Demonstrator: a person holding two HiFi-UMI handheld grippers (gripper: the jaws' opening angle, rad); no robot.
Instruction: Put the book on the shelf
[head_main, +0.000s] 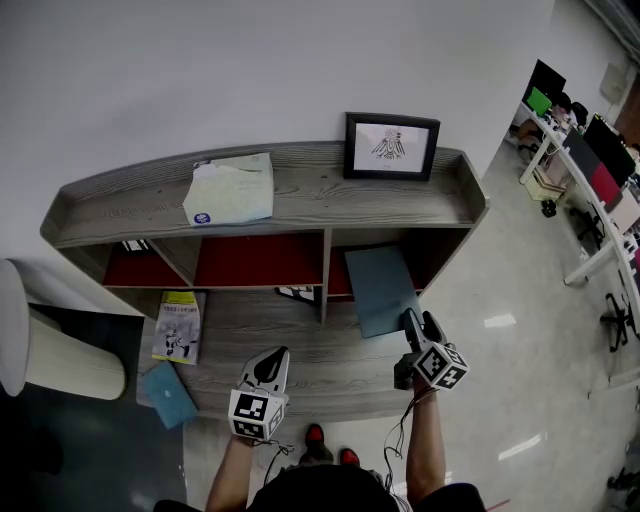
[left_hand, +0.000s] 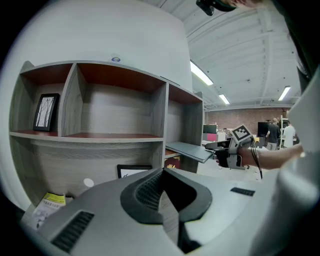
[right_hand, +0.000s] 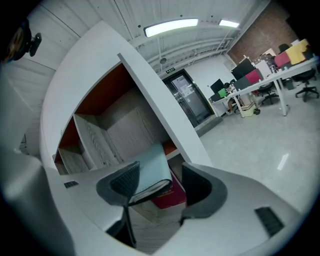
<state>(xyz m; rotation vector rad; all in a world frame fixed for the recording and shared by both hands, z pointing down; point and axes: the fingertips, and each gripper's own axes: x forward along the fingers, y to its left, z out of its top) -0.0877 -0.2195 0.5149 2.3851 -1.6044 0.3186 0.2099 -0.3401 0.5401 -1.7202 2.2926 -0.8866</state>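
The grey wooden shelf (head_main: 300, 200) has red back panels. On its top board a framed picture (head_main: 391, 146) stands at the right and a pale packet (head_main: 232, 190) lies at the left. The grey-blue book (head_main: 380, 285) lies flat in the right-hand compartment, its back part on the board and its front part jutting out toward the person, slightly askew. A dark red book (right_hand: 167, 195) lies in the space below it.

The right gripper (head_main: 418, 321) is at the grey-blue book's outer edge. Its jaws stand wide apart with the book's corner between them, close against the left pad and well clear of the right one, so nothing is clamped. The left gripper (head_main: 273, 360) hangs in front of the shelf's middle, jaws closed together and empty.

A yellow booklet (head_main: 179, 326) lies on the low board at the left, and a teal notebook (head_main: 170, 395) lies near it.
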